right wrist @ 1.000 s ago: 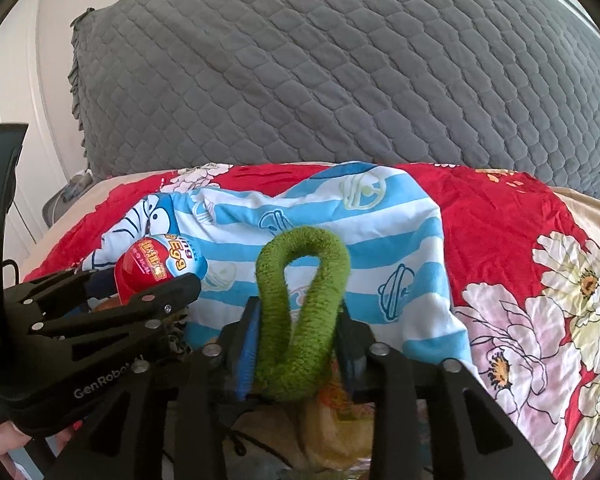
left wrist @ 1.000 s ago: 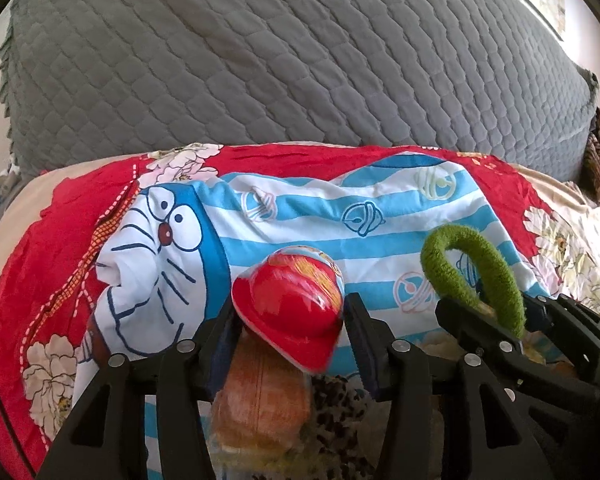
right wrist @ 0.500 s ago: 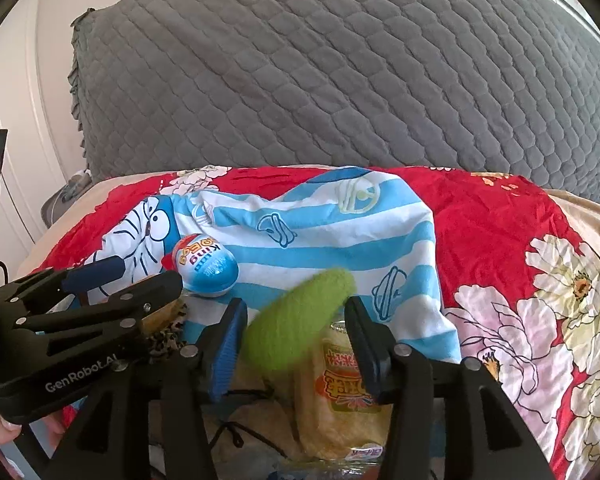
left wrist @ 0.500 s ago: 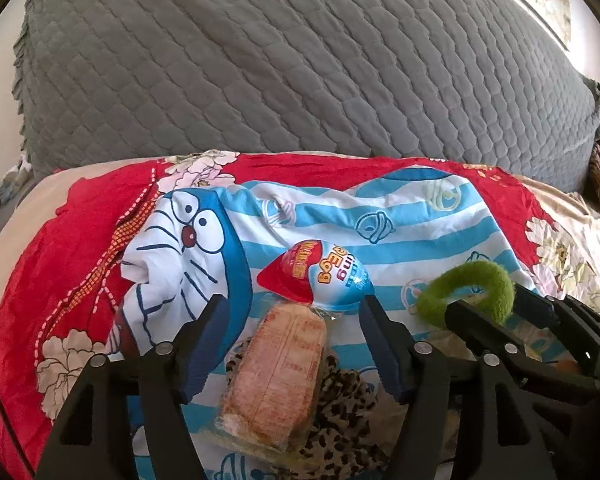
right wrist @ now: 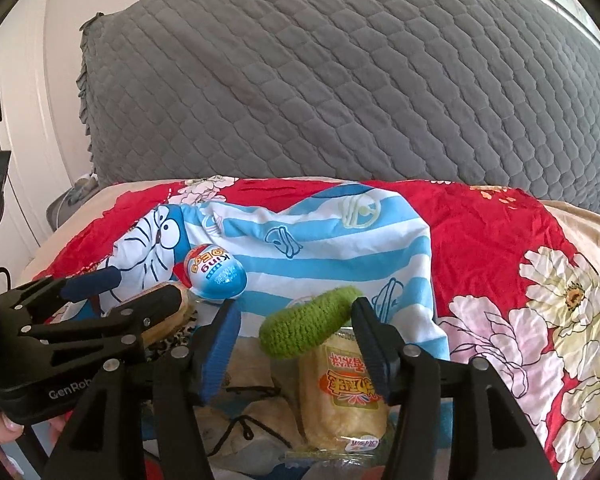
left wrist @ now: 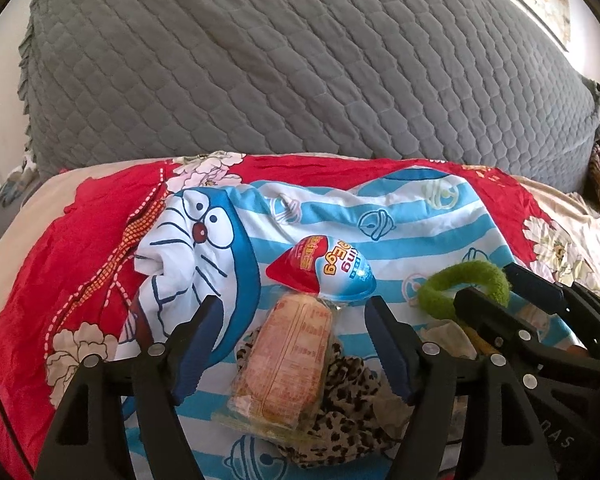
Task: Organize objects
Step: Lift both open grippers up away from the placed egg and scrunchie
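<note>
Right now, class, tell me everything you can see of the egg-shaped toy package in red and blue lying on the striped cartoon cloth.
The egg-shaped toy package looks like glossy plastic, half red and half pale blue, printed "King Egg" with other lettering. It lies on its side on the blue-and-white striped cartoon cloth, flat rim towards the cameras. Its near edge rests against the clear-wrapped orange snack pack. The left gripper, whose jaws have just been opening, stands open short of it, touching nothing of it.

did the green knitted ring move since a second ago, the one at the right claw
Yes. The green knitted ring stood upright, pinched in the right claw; it has dropped onto the snack packet, against the striped cartoon sheet. The claw has just been opening.
</note>
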A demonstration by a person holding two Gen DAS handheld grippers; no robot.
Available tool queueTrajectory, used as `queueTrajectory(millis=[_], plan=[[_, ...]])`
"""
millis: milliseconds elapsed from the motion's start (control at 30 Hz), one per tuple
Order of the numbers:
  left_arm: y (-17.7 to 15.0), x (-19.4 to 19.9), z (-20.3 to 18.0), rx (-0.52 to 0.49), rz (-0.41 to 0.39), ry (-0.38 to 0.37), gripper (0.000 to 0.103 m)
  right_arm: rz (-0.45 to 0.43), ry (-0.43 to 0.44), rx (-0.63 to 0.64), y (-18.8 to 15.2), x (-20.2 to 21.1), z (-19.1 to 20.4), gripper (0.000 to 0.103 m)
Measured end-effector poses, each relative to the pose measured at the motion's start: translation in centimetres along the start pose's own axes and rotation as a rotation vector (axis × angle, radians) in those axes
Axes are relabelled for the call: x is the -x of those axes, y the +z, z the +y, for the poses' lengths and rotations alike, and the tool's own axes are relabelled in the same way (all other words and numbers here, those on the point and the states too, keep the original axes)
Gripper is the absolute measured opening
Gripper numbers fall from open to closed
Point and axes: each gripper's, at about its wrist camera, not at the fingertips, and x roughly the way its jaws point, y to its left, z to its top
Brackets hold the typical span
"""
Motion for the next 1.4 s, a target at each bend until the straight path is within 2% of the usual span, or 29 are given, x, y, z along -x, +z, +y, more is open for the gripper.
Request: queueTrajectory(millis=[200, 533, 1133, 1400], plan=[[0.0, 0.1, 0.0, 0.012, 0.008, -0.004, 0.077, -0.01, 0.003, -0.004, 0.1, 0.3, -0.2, 0.062], [-0.2, 0.5, 0.4, 0.02, 0.006, -0.002, 0.078, -0.029, 0.011, -0.007, 0.2, 1.0, -0.2, 0.064], [-1.1, 3.7, 0.9, 0.02, 0.027, 0.014, 0.082, -0.047, 0.015, 0.01, -0.3, 3.6, 0.8, 0.065], [-1.6, 5.5, 1.2, 0.045, 0.027, 0.037, 0.085, -0.04, 0.04, -0.03, -0.4, 5.2, 0.8, 0.065]])
